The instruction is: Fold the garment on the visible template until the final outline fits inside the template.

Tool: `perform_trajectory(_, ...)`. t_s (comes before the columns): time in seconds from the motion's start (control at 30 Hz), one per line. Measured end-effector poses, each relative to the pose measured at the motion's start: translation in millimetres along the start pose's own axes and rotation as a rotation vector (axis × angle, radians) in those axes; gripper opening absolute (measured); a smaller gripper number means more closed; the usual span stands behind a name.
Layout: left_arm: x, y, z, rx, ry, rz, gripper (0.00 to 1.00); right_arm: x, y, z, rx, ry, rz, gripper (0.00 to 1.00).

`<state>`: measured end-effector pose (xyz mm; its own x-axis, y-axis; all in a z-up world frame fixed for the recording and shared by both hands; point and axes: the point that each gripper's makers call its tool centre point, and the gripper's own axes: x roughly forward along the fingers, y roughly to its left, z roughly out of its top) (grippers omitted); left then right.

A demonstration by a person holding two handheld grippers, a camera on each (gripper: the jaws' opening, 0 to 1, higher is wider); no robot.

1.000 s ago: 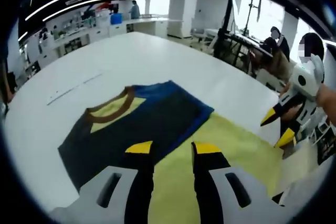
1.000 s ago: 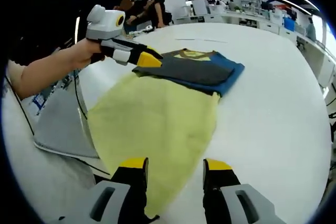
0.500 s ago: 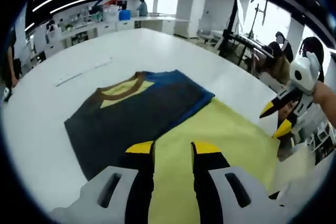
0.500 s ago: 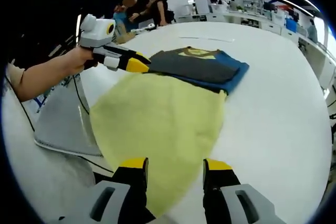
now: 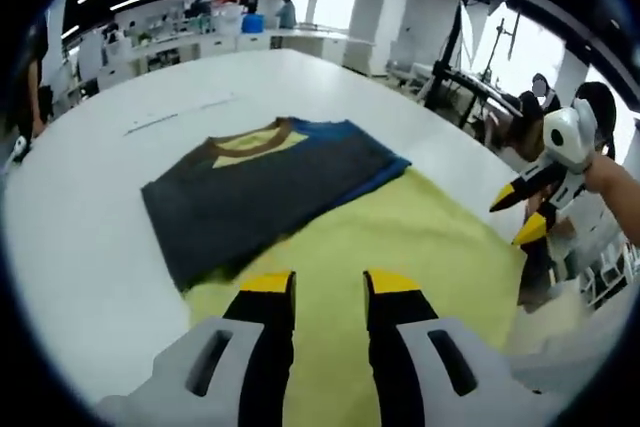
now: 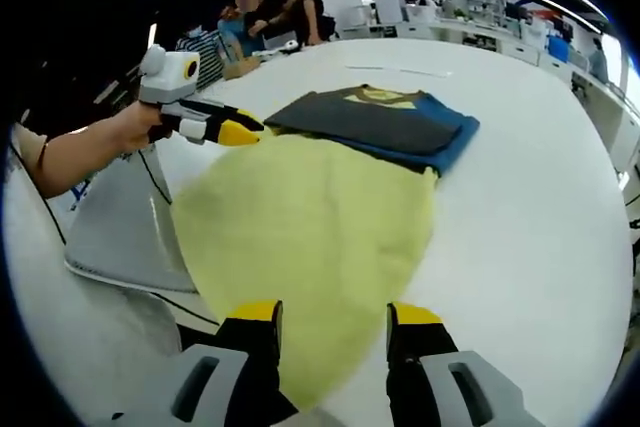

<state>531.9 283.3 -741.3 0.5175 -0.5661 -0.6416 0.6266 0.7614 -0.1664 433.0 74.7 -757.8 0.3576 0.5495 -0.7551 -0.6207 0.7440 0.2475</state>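
Folded dark garment [image 5: 265, 187] w/ blue edge lies centre-left in left gripper view, on far end of yellow template [image 5: 420, 257] on white table [image 5: 90, 217]. Left gripper [image 5: 317, 287] jaws narrowly apart, empty, over the template; right gripper [image 5: 520, 215] at right edge, jaws apart, empty. Right gripper view adds grey sheet [image 6: 125, 232] at left and seated people [image 6: 265, 2] up top.

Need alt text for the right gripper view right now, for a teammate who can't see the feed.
A folded dark grey and blue garment lies on a white table, its near edge overlapping a large yellow cloth spread toward the camera. The right gripper hovers open over the cloth's near edge, while the left gripper, held in a hand, points at the garment's left corner.
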Motion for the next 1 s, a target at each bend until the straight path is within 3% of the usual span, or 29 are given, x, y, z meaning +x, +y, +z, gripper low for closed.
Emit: perform_trajectory(1.0,-43,18.1,-52.4,-0.080,0.020,0.037,0.24,4,6,1.5,-0.005,0.010,0.010,0.38)
